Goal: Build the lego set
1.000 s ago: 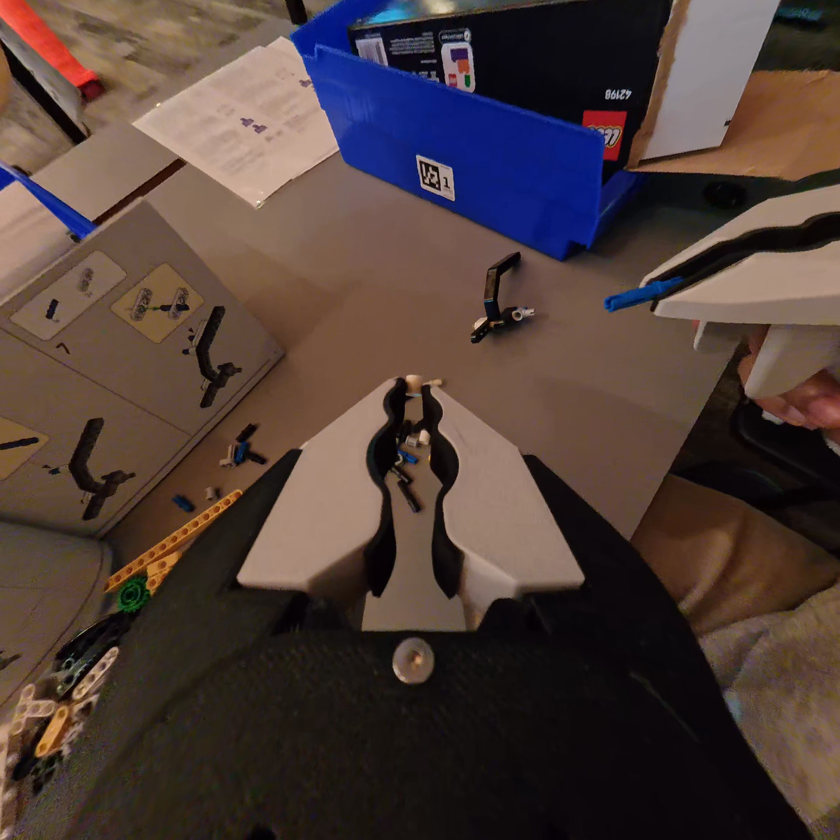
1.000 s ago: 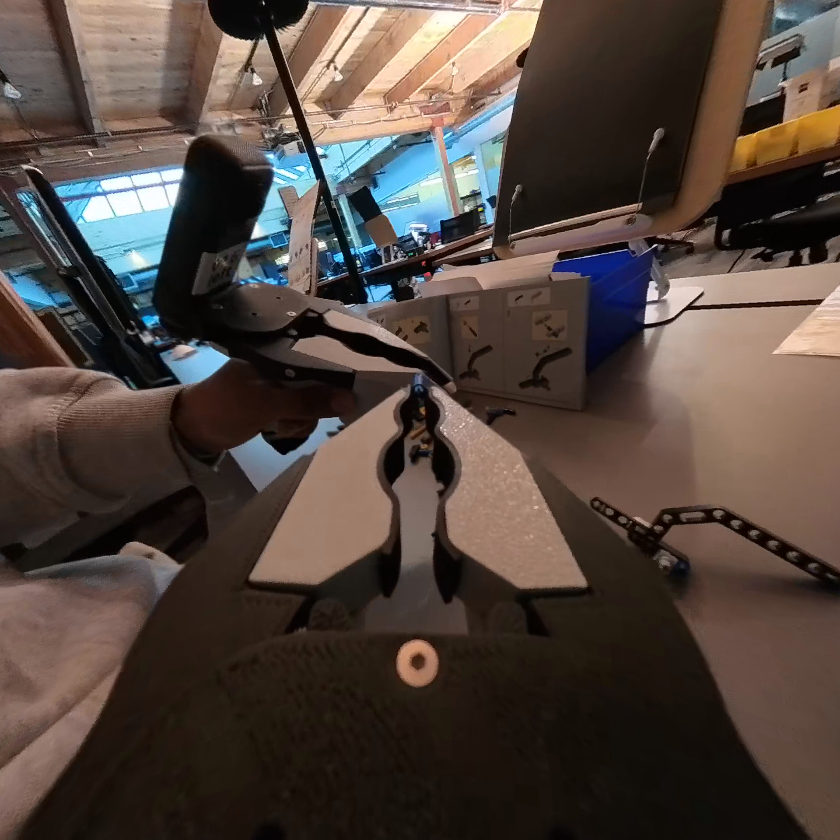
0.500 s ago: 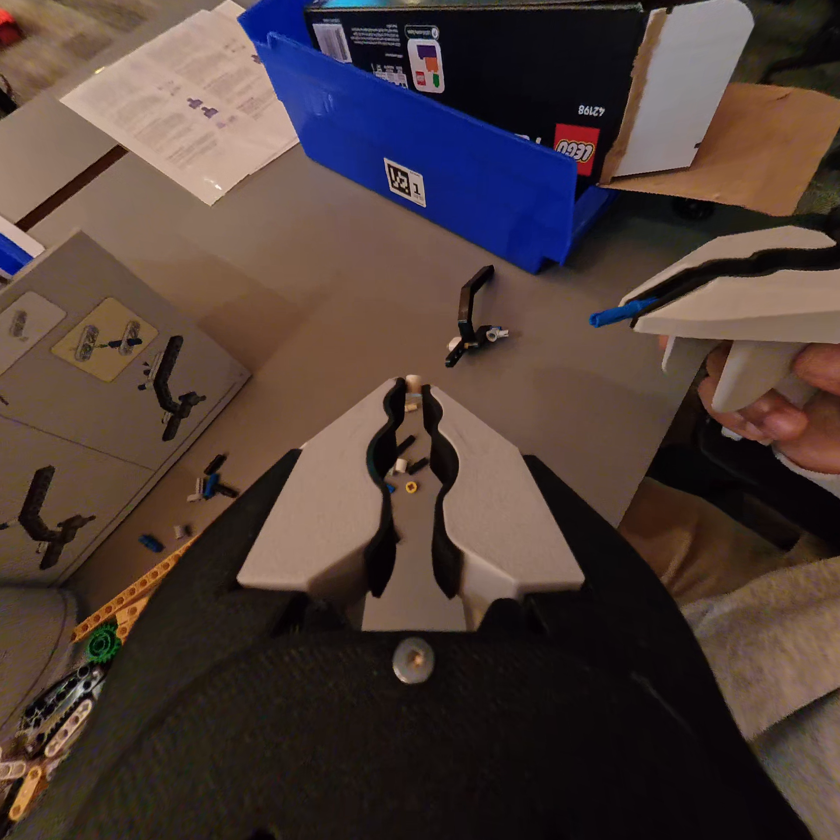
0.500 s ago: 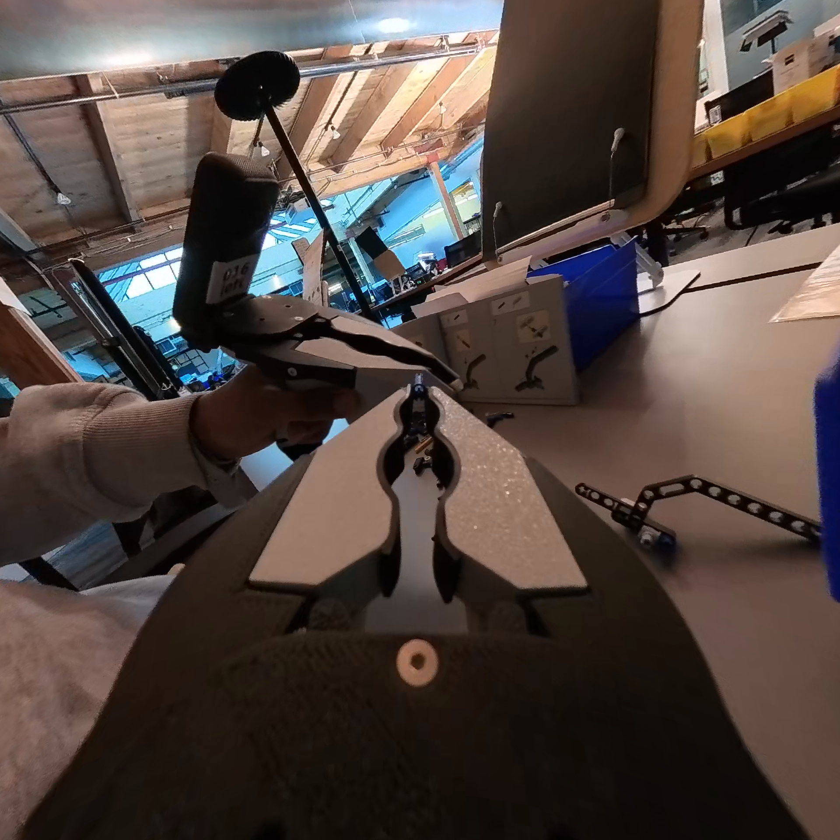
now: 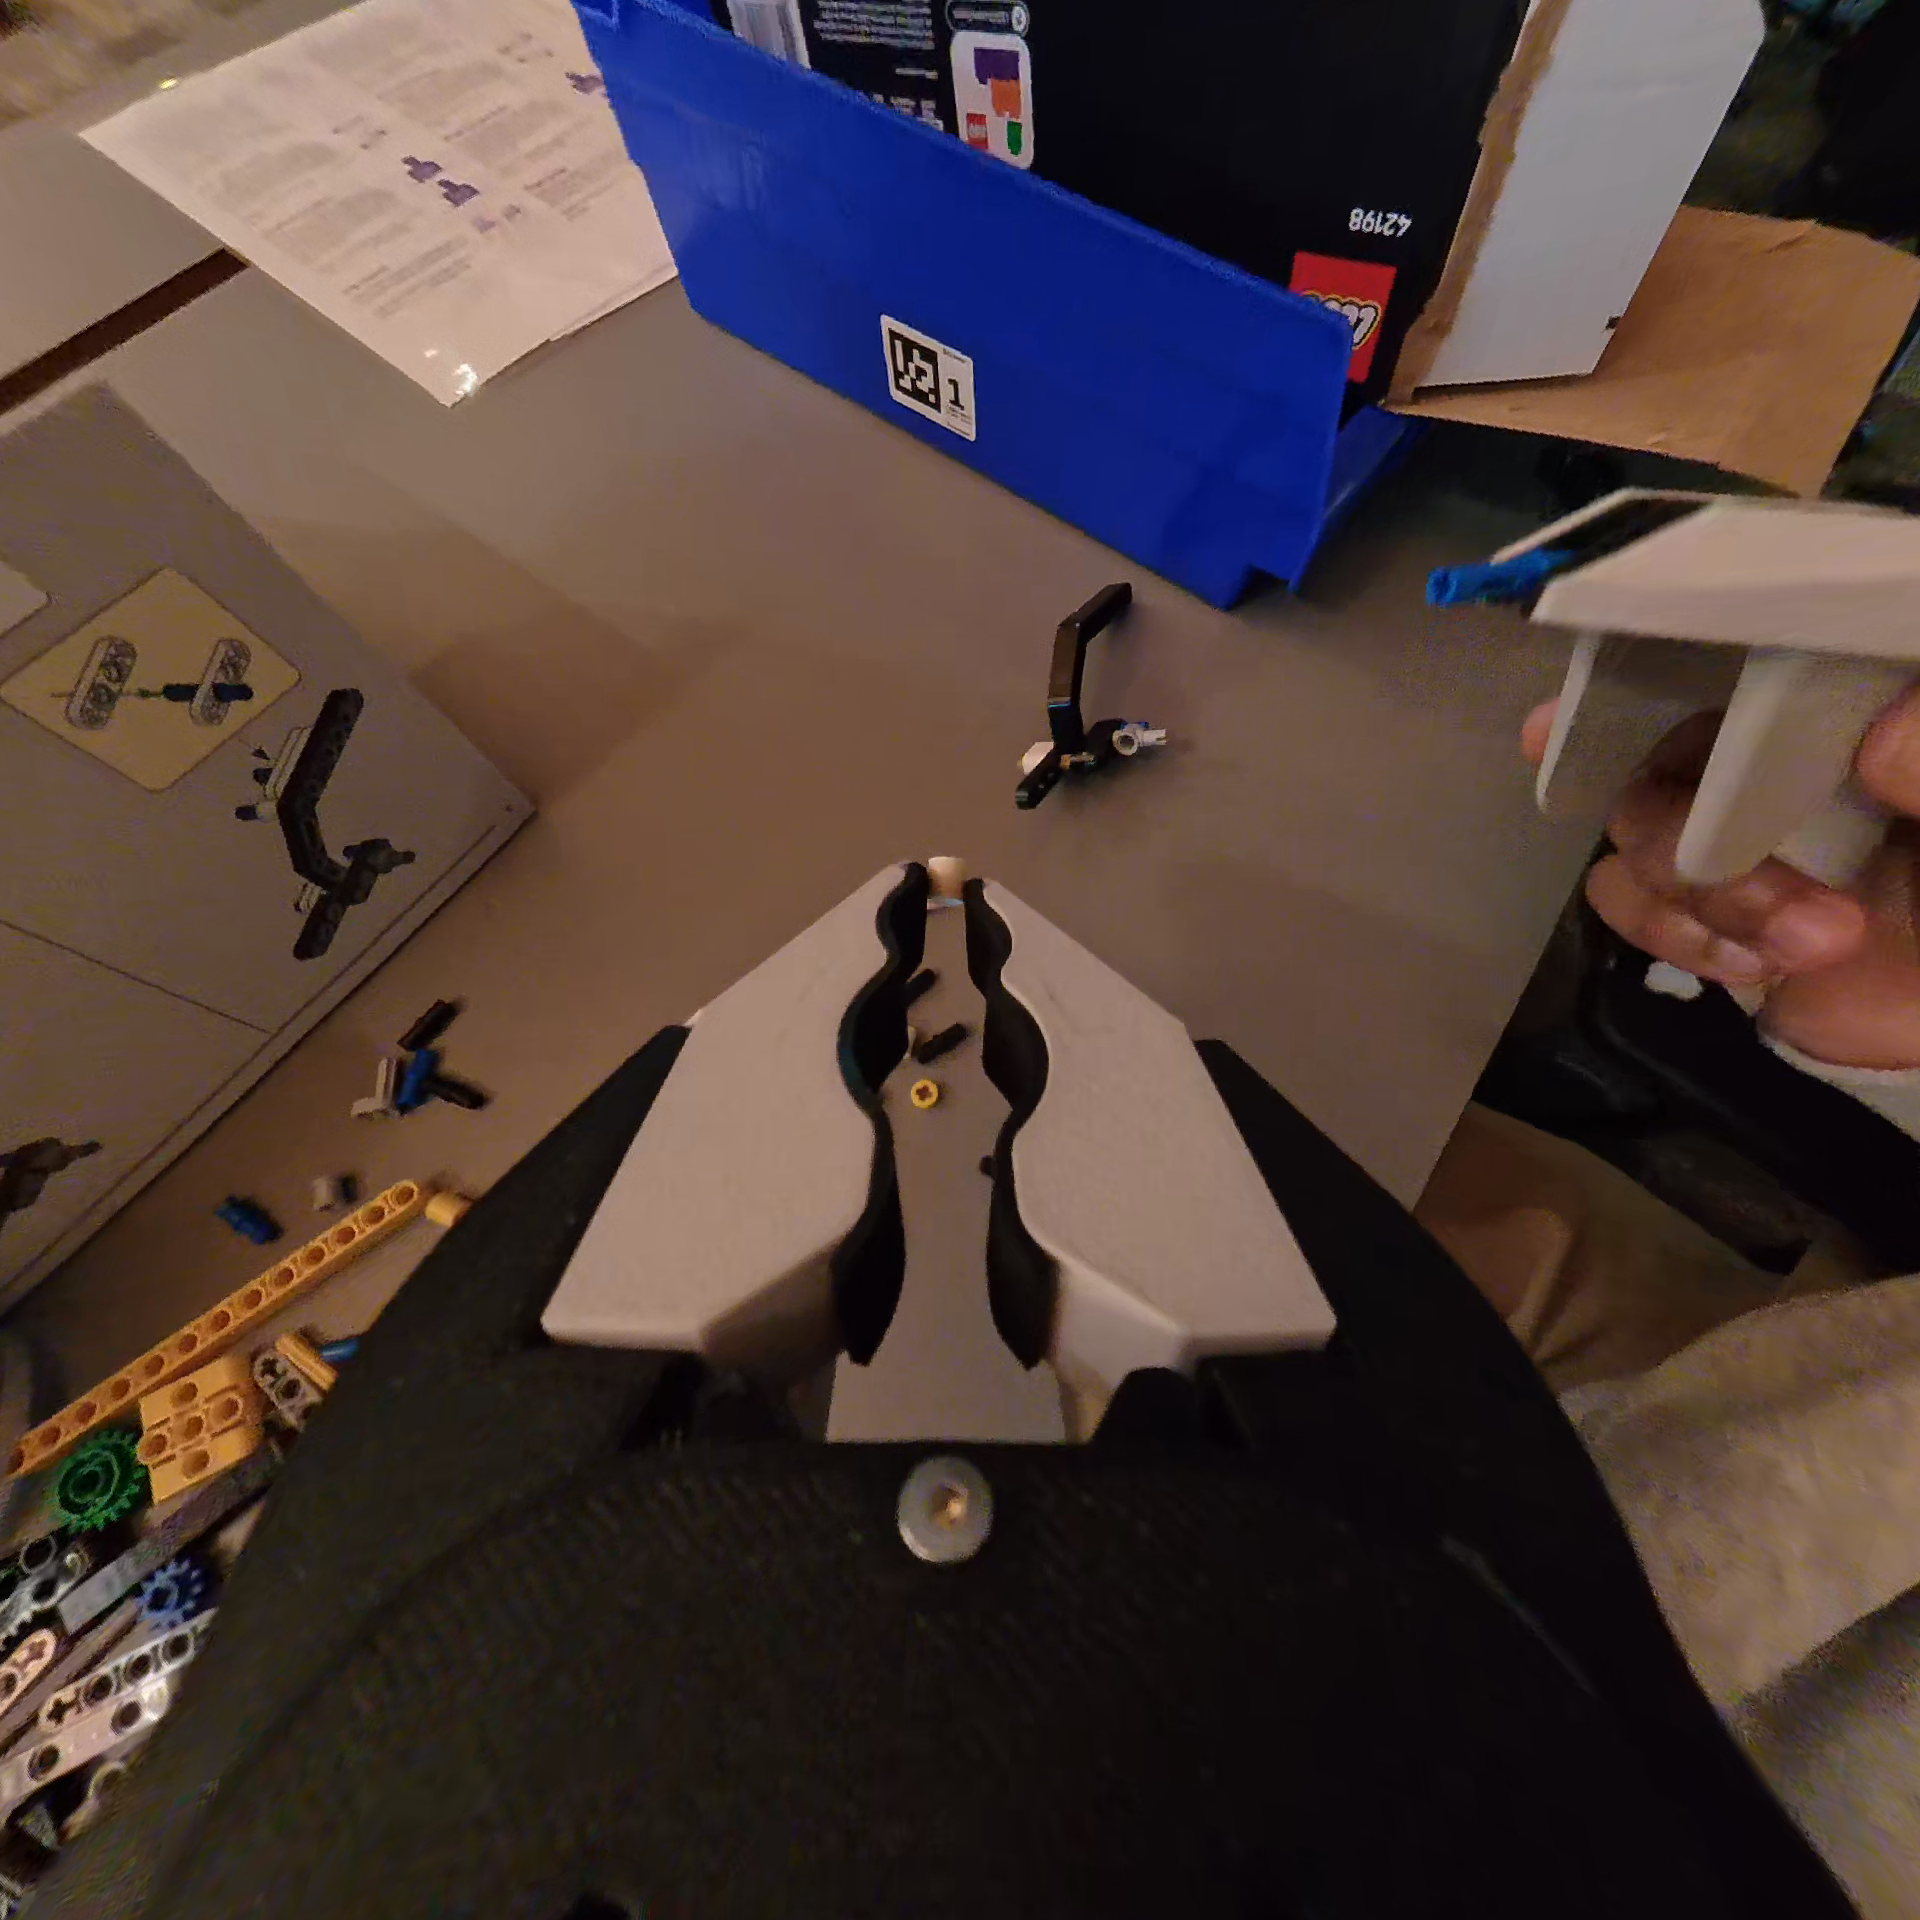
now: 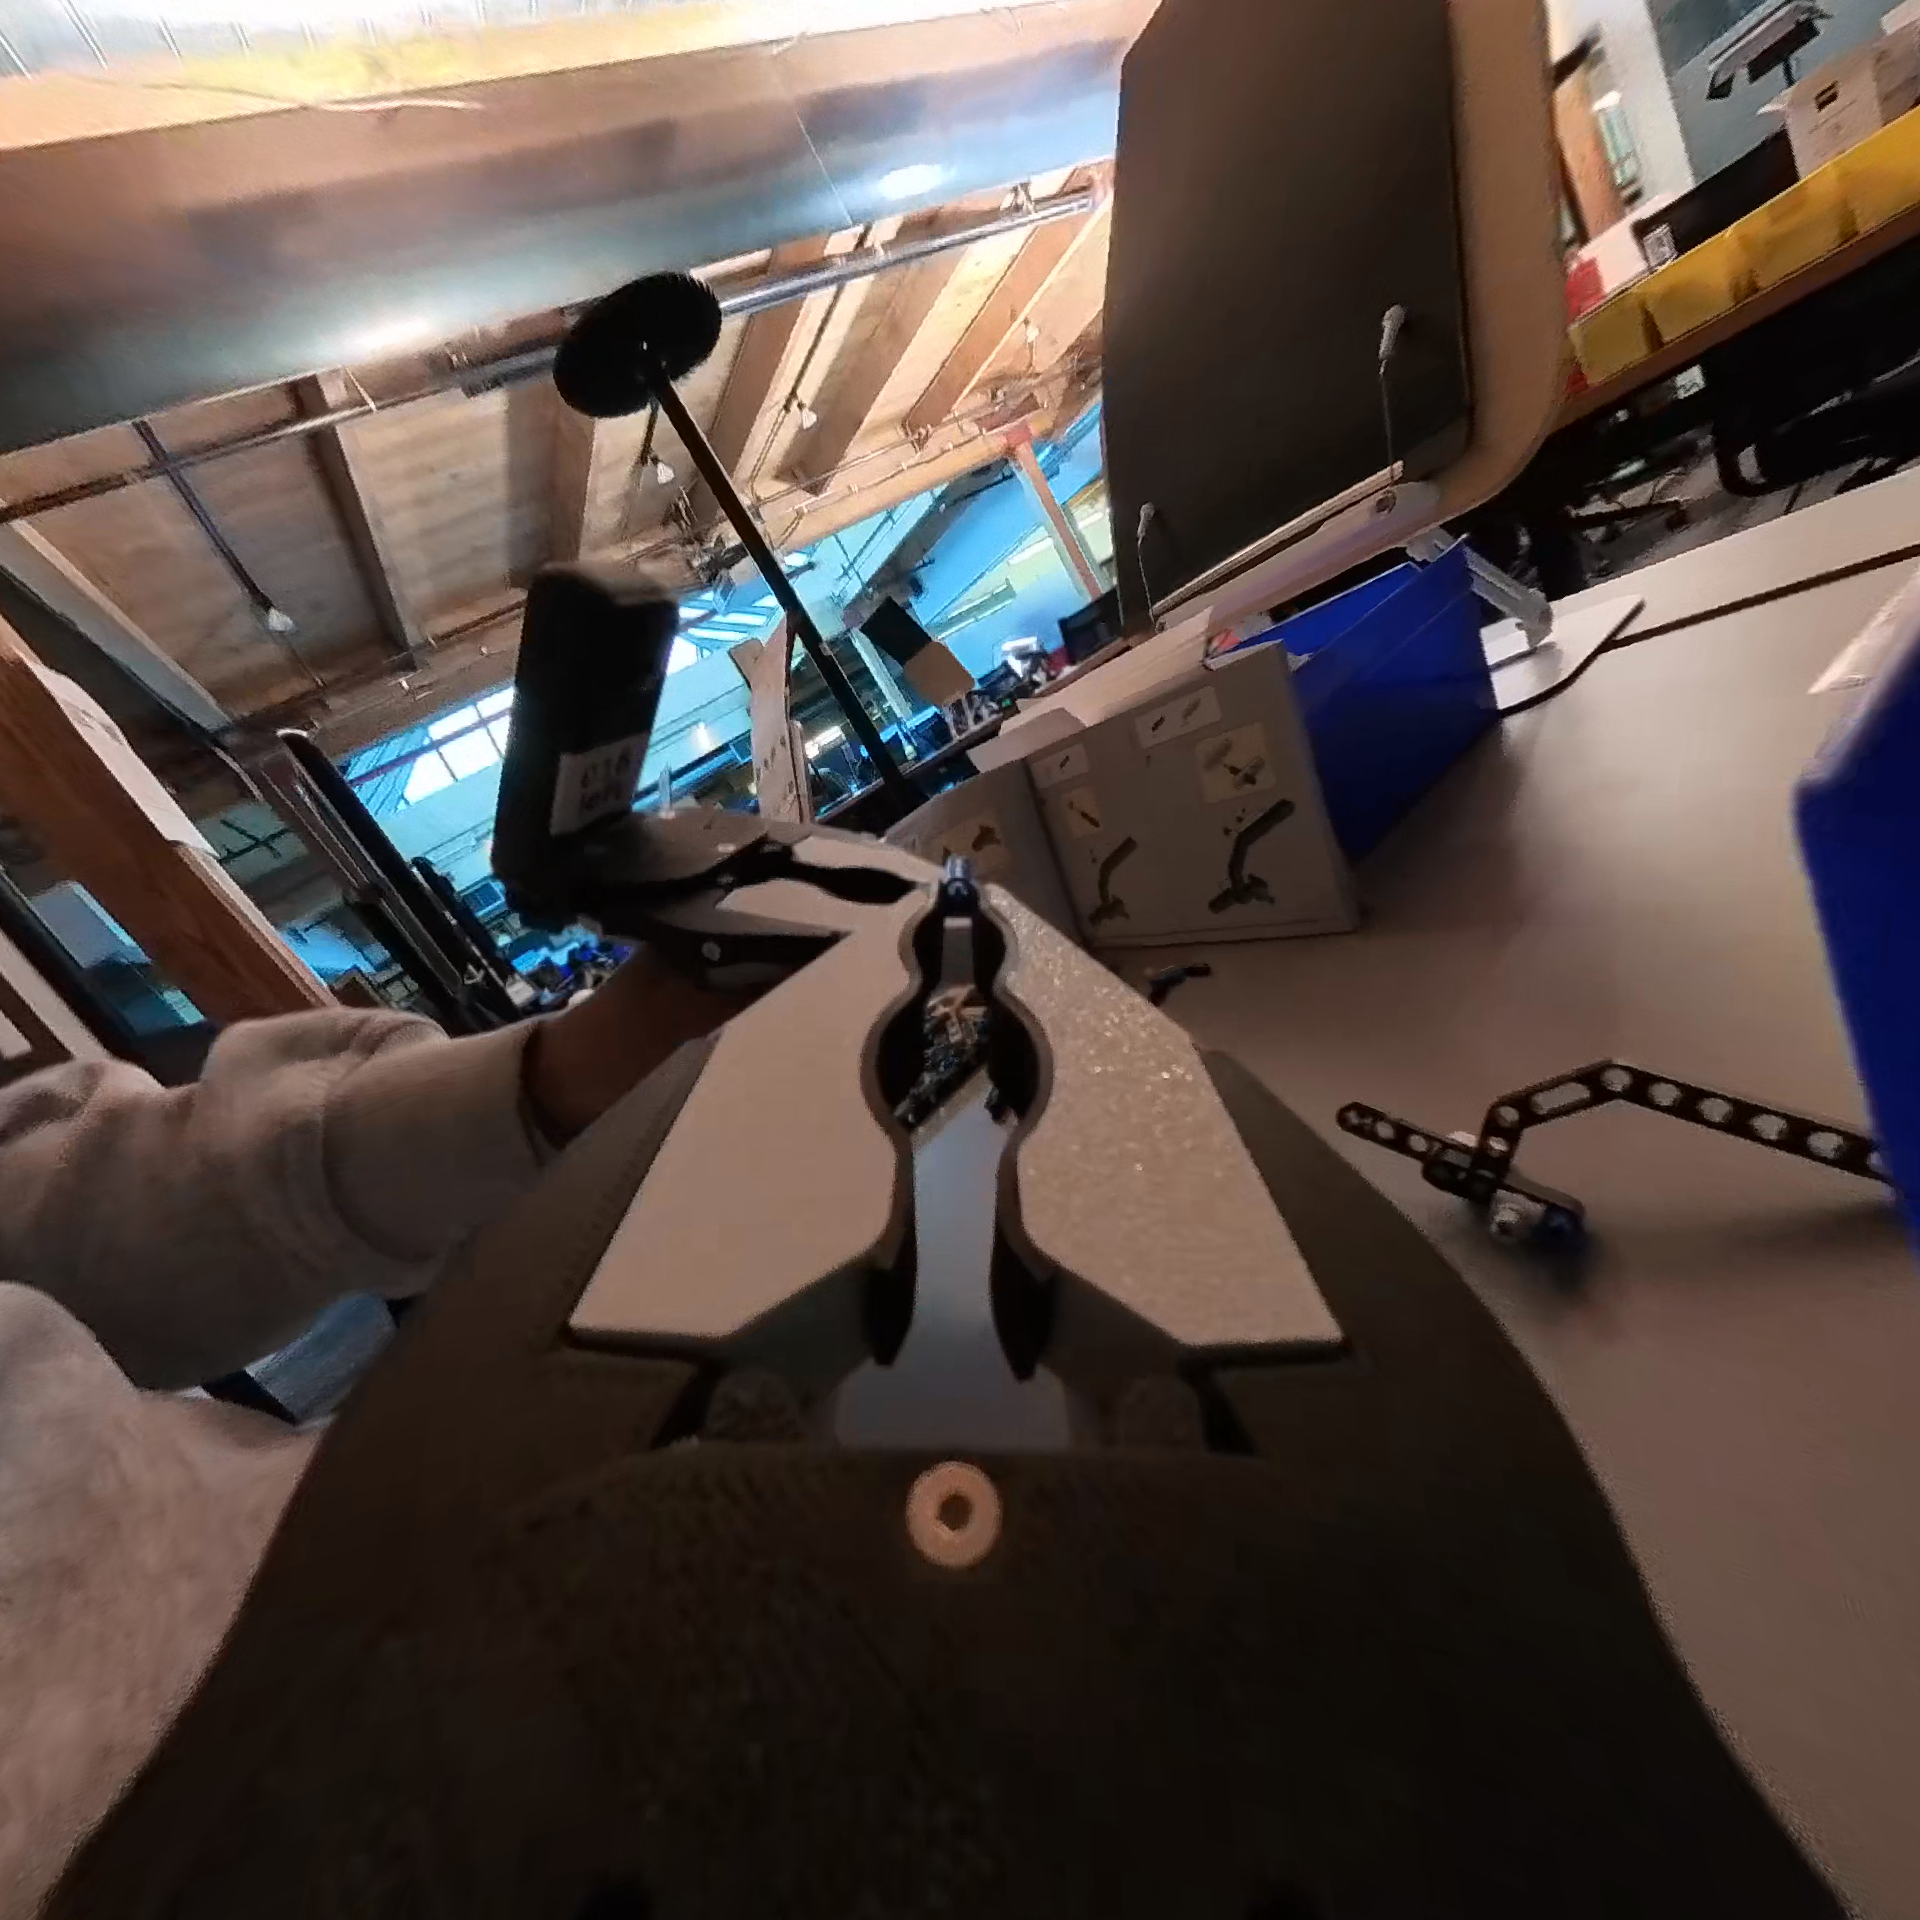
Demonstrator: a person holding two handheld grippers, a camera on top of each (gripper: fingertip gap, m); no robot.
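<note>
My left gripper [image 5: 943,881] is shut on a small tan lego piece [image 5: 943,871] and holds it above the grey table [image 5: 727,582]. My right gripper [image 6: 956,896] is shut on a blue pin [image 6: 956,891]; in the left wrist view that pin [image 5: 1481,580] pokes out of its tips at the right. A black bent beam assembly [image 5: 1070,707] lies on the table ahead of the left gripper. It also shows in the right wrist view [image 6: 1590,1132] at the right. The left gripper [image 6: 831,894] shows in the right wrist view, close to the right gripper's tips.
A blue bin [image 5: 997,301] holding the black set box [image 5: 1195,135] stands at the back. The open instruction booklet [image 5: 208,790] lies at left, a white paper sheet [image 5: 395,197] behind it. Loose small pieces [image 5: 416,1081] and a pile of beams and gears [image 5: 135,1455] lie at lower left. The gap from one gripper's tips to the other's is roughly 10 centimeters.
Both grippers have shifted and tilted, each still holding its piece. The left view has moved to the right over the table. The right gripper has tipped upward and come closer to the left one.
</note>
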